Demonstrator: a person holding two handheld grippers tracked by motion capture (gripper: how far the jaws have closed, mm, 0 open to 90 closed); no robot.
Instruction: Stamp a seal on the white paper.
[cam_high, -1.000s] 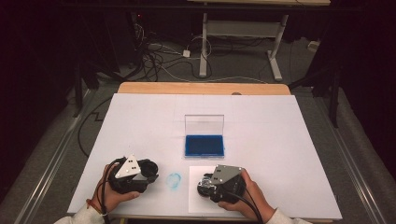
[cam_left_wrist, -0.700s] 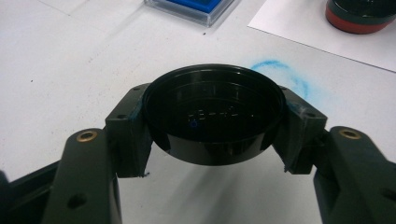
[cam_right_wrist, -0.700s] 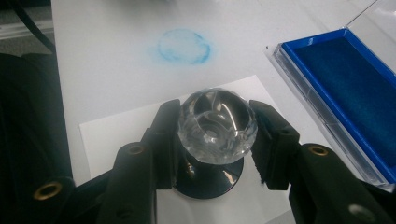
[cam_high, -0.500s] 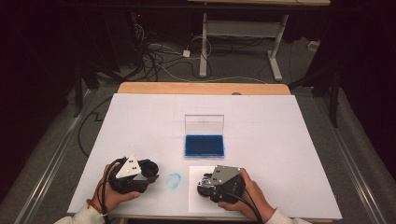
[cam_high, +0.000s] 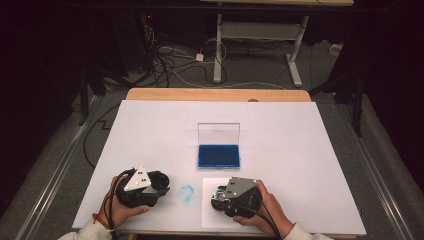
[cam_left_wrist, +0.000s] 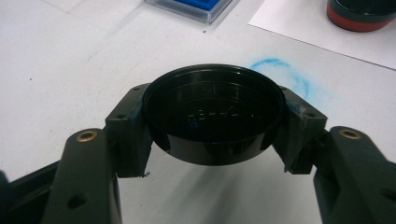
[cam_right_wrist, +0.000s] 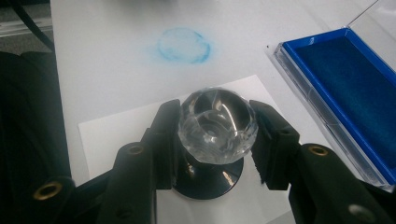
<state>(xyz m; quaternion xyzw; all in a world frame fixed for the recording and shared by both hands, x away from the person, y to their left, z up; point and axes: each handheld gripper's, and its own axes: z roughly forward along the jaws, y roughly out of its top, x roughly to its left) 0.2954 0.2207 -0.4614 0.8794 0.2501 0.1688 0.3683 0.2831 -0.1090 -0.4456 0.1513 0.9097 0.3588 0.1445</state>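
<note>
Our left hand-held gripper (cam_left_wrist: 212, 140) is clamped on a round black plastic cap (cam_left_wrist: 214, 119), its jaws pressed against both sides of the rim, hollow side facing up toward us and lifted a little off the white-covered desk (cam_high: 150, 130). In the high view that gripper (cam_high: 161, 184) sits near the front left edge, and against the frames from a second ago it has barely moved, perhaps nudged a touch toward the middle. Just to its right lies a smudged blue ink ring (cam_high: 186, 193) printed straight onto the desk cover, unchanged. Next comes the white paper sheet (cam_high: 212, 220), where our right hand-held gripper (cam_right_wrist: 215, 140) grips the faceted clear knob handle of a stamp (cam_right_wrist: 217, 126), jaws closed on either side of it, the stamp's dark round base (cam_right_wrist: 208, 179) resting on the sheet. It too holds the same place as before. Beyond, near the desk's middle, the open blue ink pad in its clear hinged case (cam_high: 218, 155) stands apart from both grippers. We judge that the stamp is uncapped and being pressed onto the paper, and that nothing has shifted because the press is under way; whether a print has formed beneath the base is hidden.
</note>
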